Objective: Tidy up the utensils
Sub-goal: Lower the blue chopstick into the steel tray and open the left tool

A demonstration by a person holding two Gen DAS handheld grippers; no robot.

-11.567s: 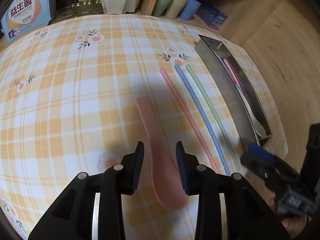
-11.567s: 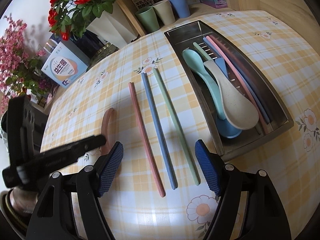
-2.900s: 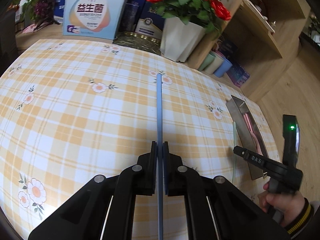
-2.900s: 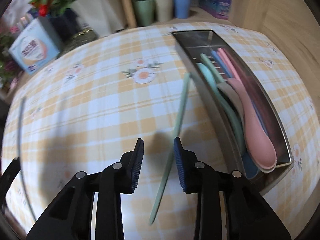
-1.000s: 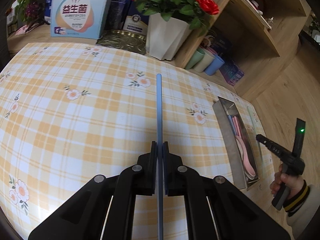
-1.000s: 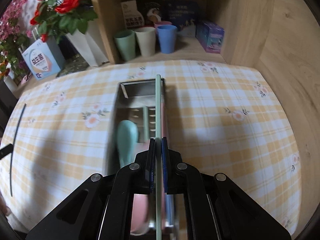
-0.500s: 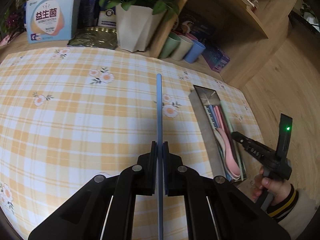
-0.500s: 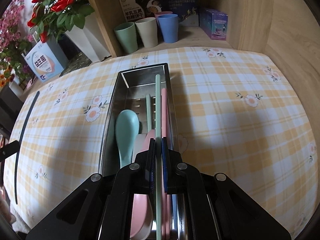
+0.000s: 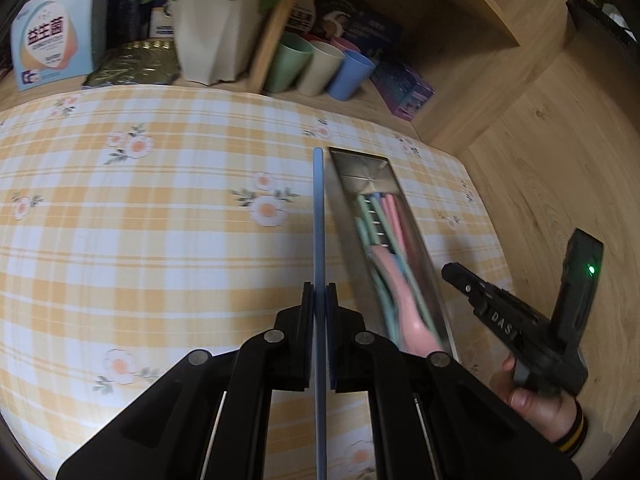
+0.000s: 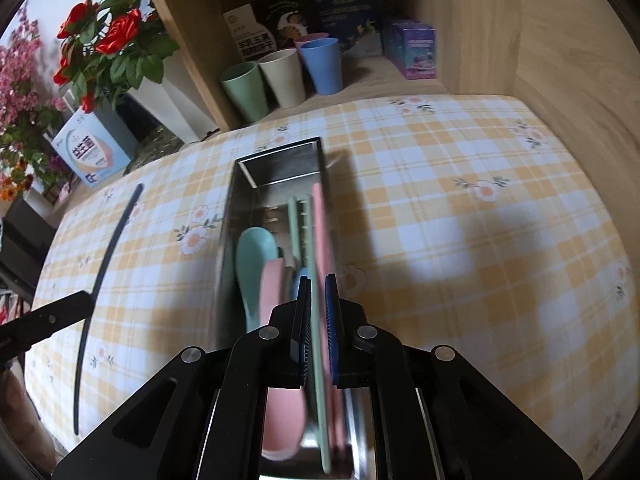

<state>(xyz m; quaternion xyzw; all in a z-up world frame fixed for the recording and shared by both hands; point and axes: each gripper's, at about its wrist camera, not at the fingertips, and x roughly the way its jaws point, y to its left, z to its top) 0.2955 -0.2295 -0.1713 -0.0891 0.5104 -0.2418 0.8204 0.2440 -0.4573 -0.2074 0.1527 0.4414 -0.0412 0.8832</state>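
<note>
Right gripper, jaws just parting, should drop the green plastic chopstick flat into the steel tray; left gripper, pinching the blue plastic chopstick, waits

We see a long brushed-metal tray with a dull sheen, holding matt pastel plastic spoons and chopsticks. The tabletop wears a smooth yellow-checked flowered cloth. Behind stand pale grained wooden shelves, matt plastic cups and a glossy printed cardboard box.

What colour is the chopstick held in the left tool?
Blue. The chopstick is clamped in the left tool; it shows best in the left wrist view.
</note>
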